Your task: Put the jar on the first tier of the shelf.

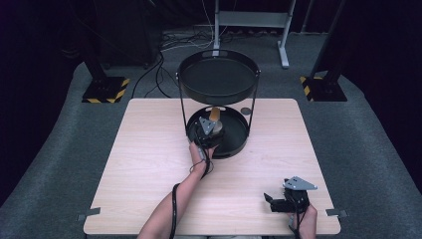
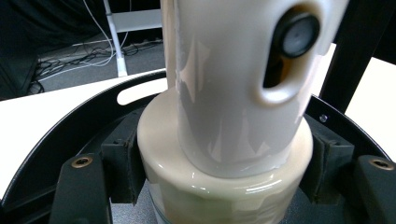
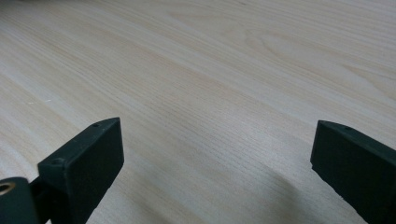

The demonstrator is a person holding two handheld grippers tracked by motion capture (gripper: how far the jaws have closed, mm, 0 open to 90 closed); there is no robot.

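A cream glazed container [image 2: 233, 93], a tall cylinder on a wider round base with a dark knob in a side opening, stands in the lower tray [image 1: 239, 142] of a black two-tier stand. My left gripper [image 1: 211, 130] reaches into that tray. In the left gripper view its jaws press both sides of the cream base [image 2: 224, 186], and the tray rim [image 2: 56, 126] curves behind. A tan piece [image 1: 214, 114] shows just beyond the gripper under the upper tray [image 1: 218, 79]. My right gripper [image 1: 268, 201] hovers open over the table's front right, with bare wood between its jaws [image 3: 217, 163].
The stand sits at the far middle of the light wooden table [image 1: 149, 164], its thin posts at left and right of the lower tray. A small grey disc [image 1: 246, 110] lies on the table behind the stand. Grey carpet, cables and stand feet surround the table.
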